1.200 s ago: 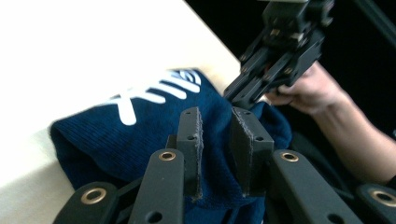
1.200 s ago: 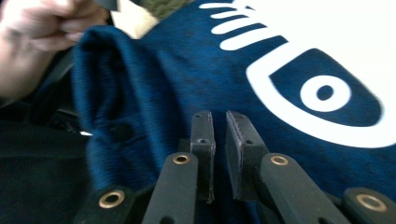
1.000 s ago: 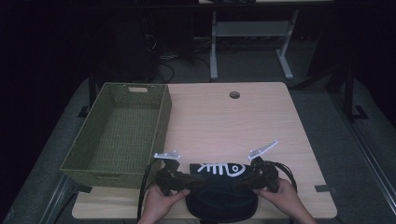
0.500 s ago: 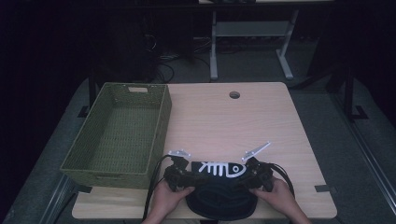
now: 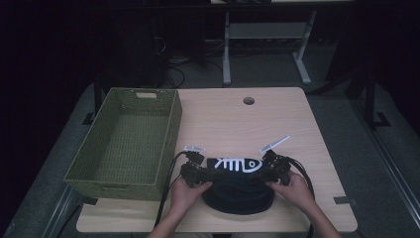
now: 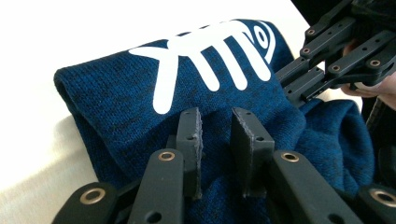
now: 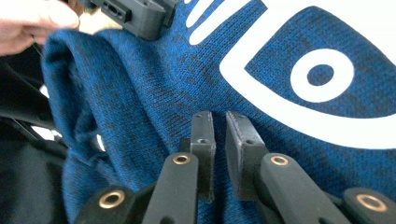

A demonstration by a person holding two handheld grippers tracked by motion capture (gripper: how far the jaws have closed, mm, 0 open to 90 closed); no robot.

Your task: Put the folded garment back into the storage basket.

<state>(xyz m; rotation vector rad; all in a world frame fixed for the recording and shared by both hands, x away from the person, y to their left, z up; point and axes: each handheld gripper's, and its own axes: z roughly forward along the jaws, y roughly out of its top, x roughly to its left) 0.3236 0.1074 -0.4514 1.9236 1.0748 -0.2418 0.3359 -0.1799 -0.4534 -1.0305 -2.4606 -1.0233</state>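
A dark blue knit sweater point(image 5: 237, 193) with a white fish-skeleton print point(image 5: 236, 163) lies bunched at the table's near edge. Its printed part stretches as a strip between my two grippers. My left gripper point(image 5: 209, 171) holds the strip's left end, with knit fabric point(image 6: 140, 112) between its nearly closed jaws point(image 6: 215, 135). At the right end, my right gripper point(image 5: 261, 172) pinches the cloth beside the fish's eye point(image 7: 322, 74), and its jaws point(image 7: 218, 135) stand a narrow gap apart. Each gripper view catches the other gripper farther off point(image 6: 322, 51) point(image 7: 135, 14).
A green woven basket point(image 5: 171, 131) stands empty on the table's left side, close to my left hand. The wooden tabletop point(image 5: 237, 124) has a round cable hole point(image 5: 248, 100) near its far edge. Dark floor, cables and a white desk frame point(image 5: 227, 54) lie beyond.
Both grippers have moved away from the table's near edge and closer together, carrying the printed strip of the sweater forward over the bunched rest.
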